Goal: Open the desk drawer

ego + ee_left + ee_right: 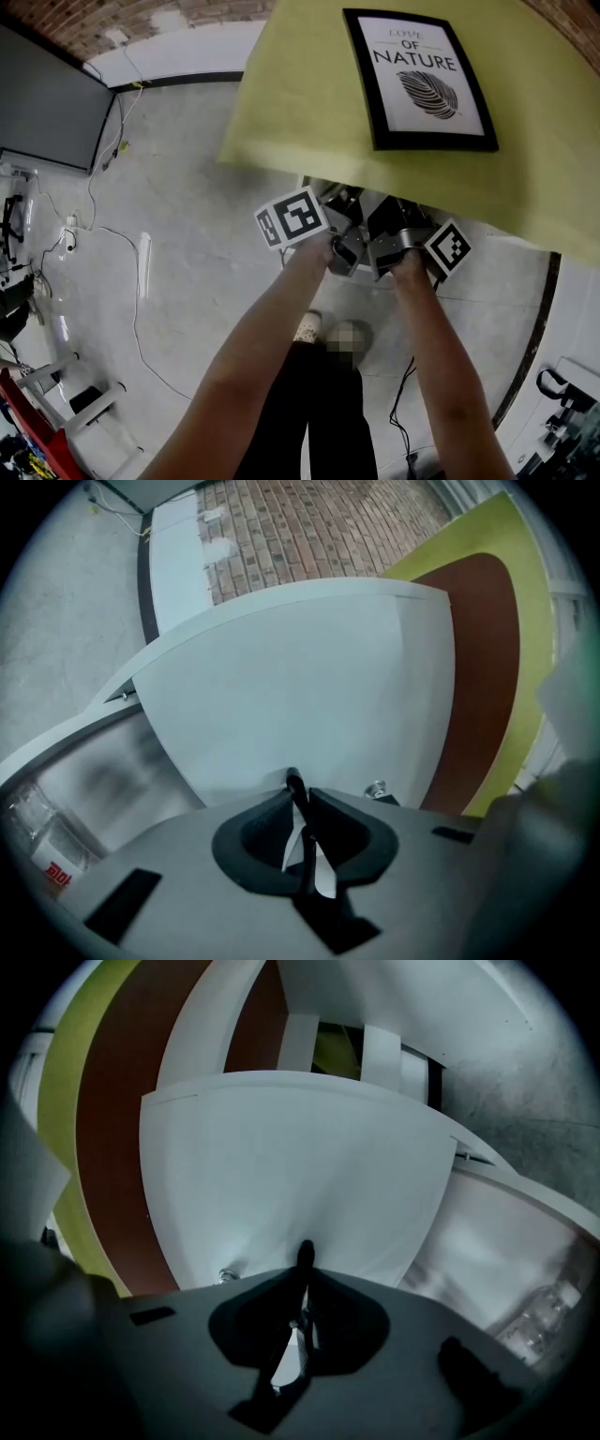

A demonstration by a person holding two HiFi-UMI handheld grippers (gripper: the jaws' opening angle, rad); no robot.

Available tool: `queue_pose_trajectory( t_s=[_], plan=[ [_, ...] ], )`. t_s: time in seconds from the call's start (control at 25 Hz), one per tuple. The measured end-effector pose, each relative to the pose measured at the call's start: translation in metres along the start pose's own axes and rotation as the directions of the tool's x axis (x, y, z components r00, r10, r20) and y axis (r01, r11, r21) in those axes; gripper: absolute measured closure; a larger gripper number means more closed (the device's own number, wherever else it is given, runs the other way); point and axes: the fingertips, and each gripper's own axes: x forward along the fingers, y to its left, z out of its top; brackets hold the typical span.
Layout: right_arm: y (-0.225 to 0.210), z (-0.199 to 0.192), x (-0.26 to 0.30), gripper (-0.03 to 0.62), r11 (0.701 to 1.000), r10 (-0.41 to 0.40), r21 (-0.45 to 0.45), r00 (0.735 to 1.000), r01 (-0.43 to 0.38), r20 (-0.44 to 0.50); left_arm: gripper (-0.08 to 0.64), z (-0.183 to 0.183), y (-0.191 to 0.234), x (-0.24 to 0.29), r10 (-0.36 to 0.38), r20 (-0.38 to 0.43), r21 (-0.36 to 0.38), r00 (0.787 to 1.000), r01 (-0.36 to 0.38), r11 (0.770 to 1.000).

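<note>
Desk (309, 103) overhangs your hands, and the white drawer front (309, 686) sits tucked beneath its top, which is why both grippers point level at it. Your left gripper (295, 785) and right gripper (305, 1258) are pinched closed, nothing visible between, tips flanking the small knob (375, 787), seemingly seeking purchase for the pull.

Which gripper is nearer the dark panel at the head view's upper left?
Left. Both sit right of the dark panel: left gripper first, right gripper beyond it.
</note>
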Motion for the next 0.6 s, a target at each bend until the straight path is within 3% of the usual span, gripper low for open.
queue_pose_trajectory(
  t_s=[0.6],
  plan=[
    [0.001,-0.014,-0.021,0.552,1.0,-0.001,0.023,1.0,0.002,-0.011,0.505,-0.015,-0.001,-0.02,0.008,0.008,-0.046,1.0,-0.008,0.999]
  ],
)
